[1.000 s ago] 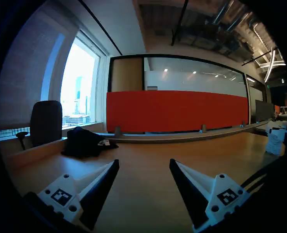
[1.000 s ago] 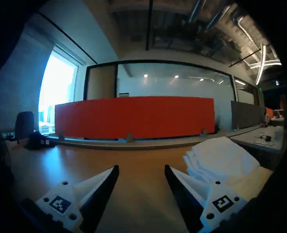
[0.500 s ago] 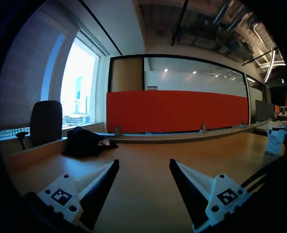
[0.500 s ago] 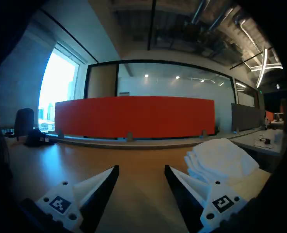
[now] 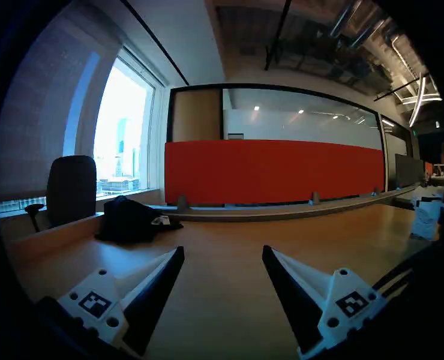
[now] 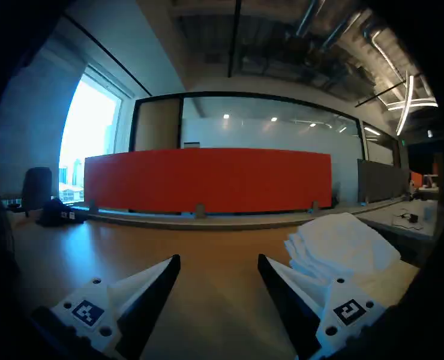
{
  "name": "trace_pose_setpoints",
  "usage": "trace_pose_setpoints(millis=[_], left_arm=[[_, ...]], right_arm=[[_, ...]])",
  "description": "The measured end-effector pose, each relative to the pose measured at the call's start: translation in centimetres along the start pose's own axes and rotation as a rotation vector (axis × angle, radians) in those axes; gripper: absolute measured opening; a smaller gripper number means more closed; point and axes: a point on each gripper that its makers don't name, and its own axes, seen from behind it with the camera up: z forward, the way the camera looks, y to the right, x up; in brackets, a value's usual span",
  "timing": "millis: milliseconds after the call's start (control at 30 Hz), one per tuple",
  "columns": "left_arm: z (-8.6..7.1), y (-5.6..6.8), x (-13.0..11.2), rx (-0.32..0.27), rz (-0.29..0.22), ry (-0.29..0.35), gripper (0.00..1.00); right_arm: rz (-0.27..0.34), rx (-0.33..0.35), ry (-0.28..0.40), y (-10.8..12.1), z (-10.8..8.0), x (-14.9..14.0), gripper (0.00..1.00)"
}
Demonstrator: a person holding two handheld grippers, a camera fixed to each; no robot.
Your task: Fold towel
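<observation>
My left claw (image 5: 222,249) gapes wide, empty, low over the wooden table (image 5: 342,228). My right claw (image 6: 218,258) is equally wide and empty; the stack of white towels (image 6: 345,243) lies on the table just past its right finger. A black bundle (image 5: 129,219) sits farther off near the window (image 5: 123,150).

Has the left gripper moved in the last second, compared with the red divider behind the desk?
No. The left gripper has held still: the red divider and the dark bundle sit where they sat in its view before.
</observation>
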Motion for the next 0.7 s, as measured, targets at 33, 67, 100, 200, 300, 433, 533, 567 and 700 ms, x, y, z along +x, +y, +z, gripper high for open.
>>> trace_pose_setpoints(millis=[33, 67, 100, 200, 300, 433, 533, 567, 700], left_arm=[[0.0, 0.0, 0.02, 0.0, 0.0, 0.0, 0.97], [0.0, 0.01, 0.04, 0.0, 0.0, 0.0, 0.97], [0.0, 0.0, 0.05, 0.0, 0.0, 0.0, 0.97], [0.01, -0.02, 0.09, 0.0, 0.0, 0.0, 0.97], [0.0, 0.0, 0.13, 0.0, 0.001, 0.0, 0.97], [0.0, -0.03, 0.2, 0.0, 0.0, -0.001, 0.97], [0.01, -0.05, 0.24, 0.0, 0.0, -0.001, 0.97], [0.01, -0.05, 0.25, 0.0, 0.0, -0.001, 0.97], [0.04, -0.07, 0.28, 0.0, 0.001, -0.001, 0.97]], right_arm=[[0.0, 0.0, 0.0, 0.0, 0.0, 0.0, 1.0], [0.0, 0.0, 0.0, 0.01, 0.0, 0.0, 1.0], [0.0, 0.0, 0.0, 0.0, 0.0, 0.0, 1.0], [0.0, 0.0, 0.0, 0.0, -0.01, 0.01, 1.0], [0.0, 0.0, 0.0, 0.02, -0.03, 0.03, 1.0], [-0.001, 0.0, 0.0, 0.04, -0.06, -0.01, 1.0], [-0.001, 0.0, 0.0, 0.03, -0.05, 0.01, 1.0], [-0.001, 0.0, 0.0, 0.02, -0.05, 0.02, 1.0], [0.0, 0.0, 0.0, 0.01, -0.04, 0.05, 1.0]])
